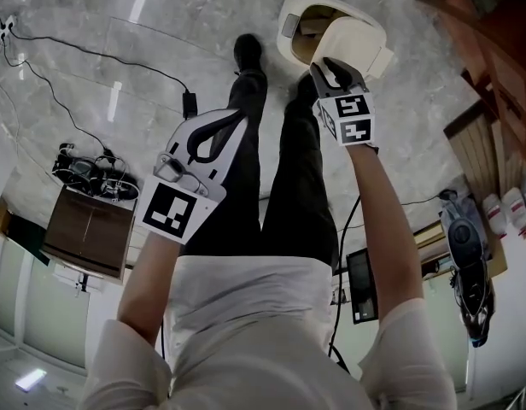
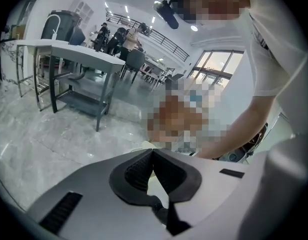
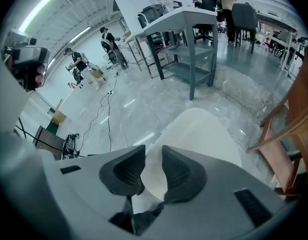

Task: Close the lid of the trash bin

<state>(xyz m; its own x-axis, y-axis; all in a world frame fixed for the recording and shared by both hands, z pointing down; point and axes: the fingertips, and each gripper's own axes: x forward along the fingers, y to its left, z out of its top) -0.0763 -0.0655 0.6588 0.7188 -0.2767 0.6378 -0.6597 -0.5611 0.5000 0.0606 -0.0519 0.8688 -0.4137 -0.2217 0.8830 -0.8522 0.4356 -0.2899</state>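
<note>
**Person standing over an open cream trash bin, a gripper in each hand**

Seen from above, a round cream plastic trash bin (image 1: 286,48) stands on the grey marble floor (image 1: 118,49), just beyond the person's black shoes (image 1: 248,49). Its cream hinged lid (image 1: 364,43) is tilted up on the side nearer the wooden furniture (image 1: 493,67), leaving the mouth of the bin uncovered.

The right gripper (image 1: 325,65) is stretched out over the raised lid. In the right gripper view, its black ribbed jaws stand slightly apart with nothing clamped, and the smooth lid (image 3: 201,129) fills the gap between them (image 3: 153,153). Whether they touch the lid cannot be told.

The left gripper (image 1: 235,120) hangs above the person's black trousers (image 1: 289,169), well apart from the bin. Its jaw tips are pressed together and empty (image 2: 152,153).
</note>
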